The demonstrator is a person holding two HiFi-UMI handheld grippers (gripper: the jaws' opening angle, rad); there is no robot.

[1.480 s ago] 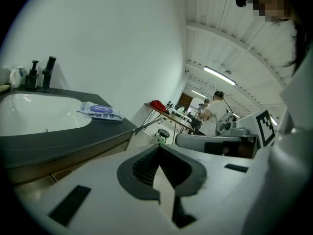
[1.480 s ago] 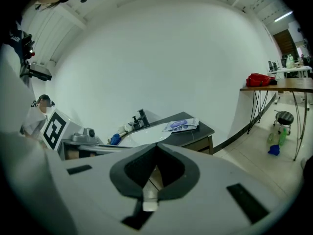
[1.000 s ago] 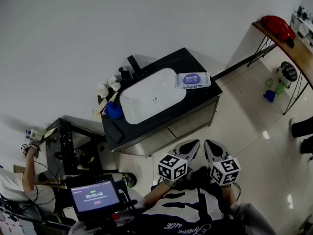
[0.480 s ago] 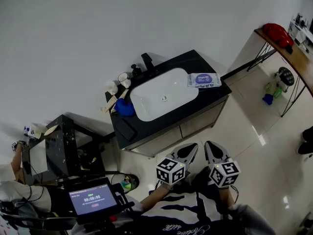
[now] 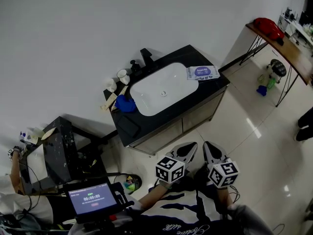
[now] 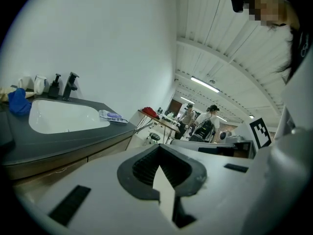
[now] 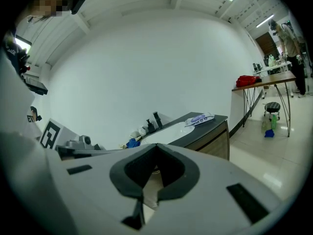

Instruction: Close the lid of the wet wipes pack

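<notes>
The wet wipes pack [image 5: 202, 73], white with a purple label, lies flat on the right end of the dark vanity counter [image 5: 209, 89], beside the white sink [image 5: 160, 88]. It is too small to tell how its lid stands. The pack also shows far off in the left gripper view [image 6: 111, 115] and the right gripper view [image 7: 200, 118]. My left gripper [image 5: 188, 150] and right gripper [image 5: 210, 150] are held close to my body, over the floor well short of the vanity. Both are shut with nothing between the jaws [image 6: 159, 173] [image 7: 155, 173].
A black faucet [image 5: 145, 56], cups [image 5: 121, 75] and a blue cloth [image 5: 126, 105] sit at the sink's left. A black stand [image 5: 61, 151] and a tablet screen [image 5: 93, 198] are at the lower left. A wooden table with a red bag [image 5: 266, 26] stands at the right.
The head view has shifted a little, so the vanity and pack sit slightly differently in frame. Both grippers stay shut in the same place near my body.
</notes>
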